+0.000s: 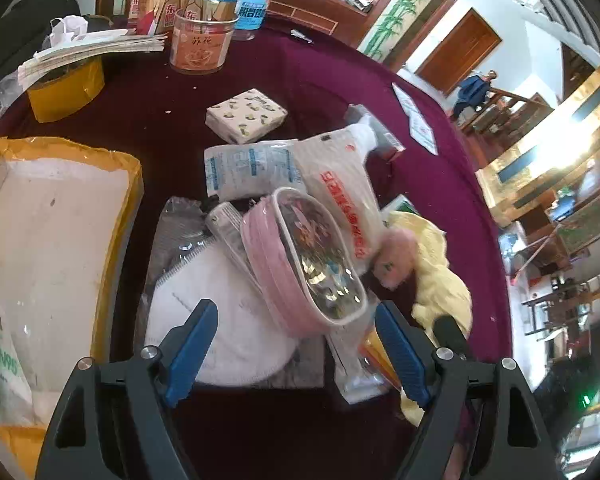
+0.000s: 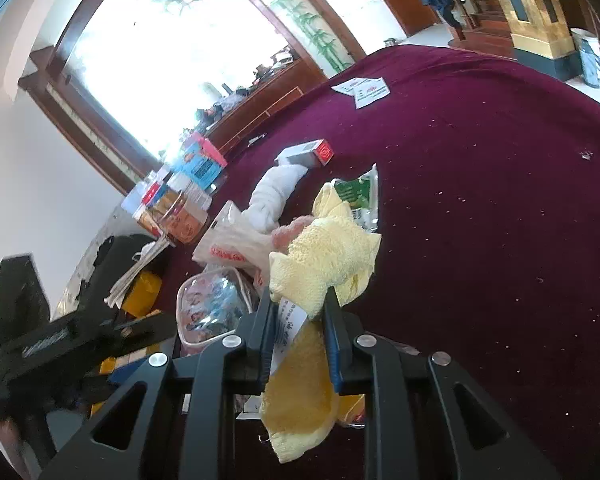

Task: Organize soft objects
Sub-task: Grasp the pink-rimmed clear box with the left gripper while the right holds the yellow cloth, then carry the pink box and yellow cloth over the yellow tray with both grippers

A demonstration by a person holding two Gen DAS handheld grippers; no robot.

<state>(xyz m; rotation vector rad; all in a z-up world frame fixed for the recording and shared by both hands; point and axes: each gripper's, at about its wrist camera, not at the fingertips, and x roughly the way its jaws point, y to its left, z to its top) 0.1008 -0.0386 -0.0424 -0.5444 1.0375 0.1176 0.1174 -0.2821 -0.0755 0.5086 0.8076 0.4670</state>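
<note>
A pile of soft things lies on the maroon tablecloth (image 1: 320, 76). In the left wrist view my left gripper (image 1: 296, 316) is open over it, its blue pads either side of a pink zip pouch (image 1: 308, 256) that rests on a white face mask (image 1: 220, 320). A white plastic bag with red print (image 1: 340, 184) and a packaged mask (image 1: 252, 164) lie behind. My right gripper (image 2: 298, 300) is shut on a yellow towel (image 2: 328, 256), which also shows in the left wrist view (image 1: 440, 272). A pink fluffy thing (image 2: 292, 230) lies against the towel.
An open cardboard box (image 1: 52, 232) lines the left side. A tissue pack (image 1: 246, 114), a jar (image 1: 202, 40), bottles, stacked papers (image 1: 92, 50) and a yellow tape roll (image 1: 64, 88) stand at the back. A small red-and-white box (image 2: 308, 152) and paper cards (image 2: 362, 88) lie farther out.
</note>
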